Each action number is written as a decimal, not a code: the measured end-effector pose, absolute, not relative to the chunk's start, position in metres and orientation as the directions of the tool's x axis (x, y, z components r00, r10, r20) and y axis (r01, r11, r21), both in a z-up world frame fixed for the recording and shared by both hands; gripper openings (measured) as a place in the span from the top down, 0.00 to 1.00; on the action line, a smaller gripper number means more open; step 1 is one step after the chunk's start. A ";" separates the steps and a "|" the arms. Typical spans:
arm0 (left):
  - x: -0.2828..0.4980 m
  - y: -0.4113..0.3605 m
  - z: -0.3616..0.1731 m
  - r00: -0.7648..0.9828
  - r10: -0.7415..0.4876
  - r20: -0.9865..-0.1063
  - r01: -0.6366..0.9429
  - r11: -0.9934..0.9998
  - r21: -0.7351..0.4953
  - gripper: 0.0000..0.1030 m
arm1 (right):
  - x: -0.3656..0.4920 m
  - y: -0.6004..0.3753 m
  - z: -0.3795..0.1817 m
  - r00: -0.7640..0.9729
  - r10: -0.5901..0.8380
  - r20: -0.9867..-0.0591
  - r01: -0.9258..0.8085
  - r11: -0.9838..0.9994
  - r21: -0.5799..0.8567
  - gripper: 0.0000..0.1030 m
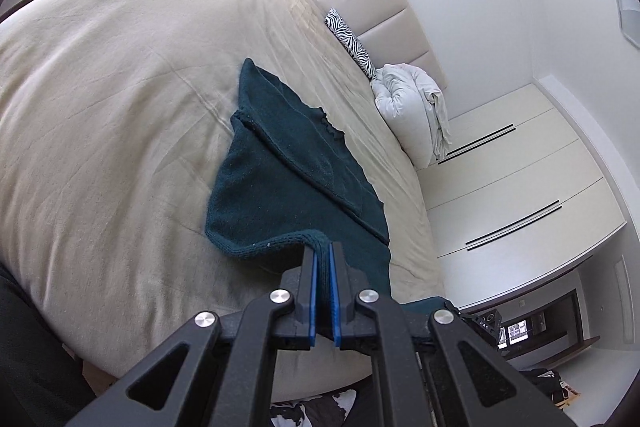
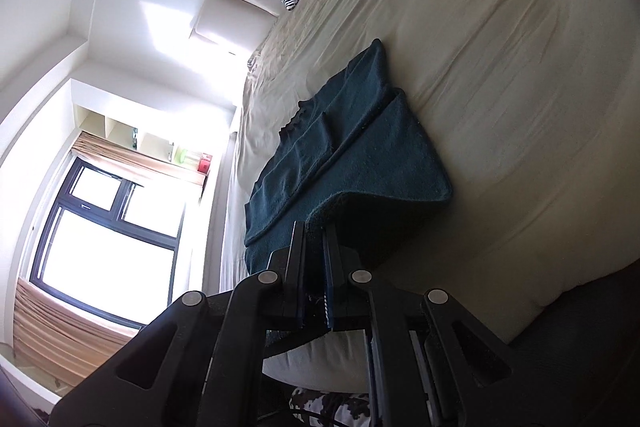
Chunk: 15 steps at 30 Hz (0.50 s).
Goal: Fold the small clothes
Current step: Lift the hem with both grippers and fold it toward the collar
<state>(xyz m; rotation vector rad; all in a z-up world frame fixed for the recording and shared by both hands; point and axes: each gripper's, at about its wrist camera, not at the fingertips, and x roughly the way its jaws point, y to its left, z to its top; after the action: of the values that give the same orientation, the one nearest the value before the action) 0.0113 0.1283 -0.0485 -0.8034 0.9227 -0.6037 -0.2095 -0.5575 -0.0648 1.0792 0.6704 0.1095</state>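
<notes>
We pinch the hem of the green sweater in both grippers, left and right; its sides are folded on the bed, the last fold remains.

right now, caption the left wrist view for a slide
Left claw shut on the knitted hem of a dark teal sweater, lifting it off the cream bedspread.

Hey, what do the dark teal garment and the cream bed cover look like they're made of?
The dark teal garment looks like knitted yarn, perhaps wool or acrylic: a ribbed, looped hem, fuzzy matte surface and pale lint specks. The cream bed cover looks like thin woven cotton or a blend: matte, with fine soft creases. Neither fibre can be confirmed by sight.
</notes>
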 end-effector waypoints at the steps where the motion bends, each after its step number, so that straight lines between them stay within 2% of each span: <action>1: 0.012 0.128 -0.048 0.482 -0.751 -0.452 0.117 0.566 -0.816 0.93 | -0.209 -0.558 -0.065 0.801 0.396 -0.449 0.233 0.486 0.843 0.94; 15: 0.056 0.124 -0.027 0.517 -0.759 -0.395 0.149 0.534 -0.832 0.93 | -0.172 -0.564 -0.050 0.820 0.390 -0.418 0.205 0.481 0.852 0.94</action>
<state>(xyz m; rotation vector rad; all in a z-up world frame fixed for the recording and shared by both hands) 0.0559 0.1235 -0.0274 -0.8317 0.8556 -0.6282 -0.1718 -0.5635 -0.0499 1.0827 0.6292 0.1223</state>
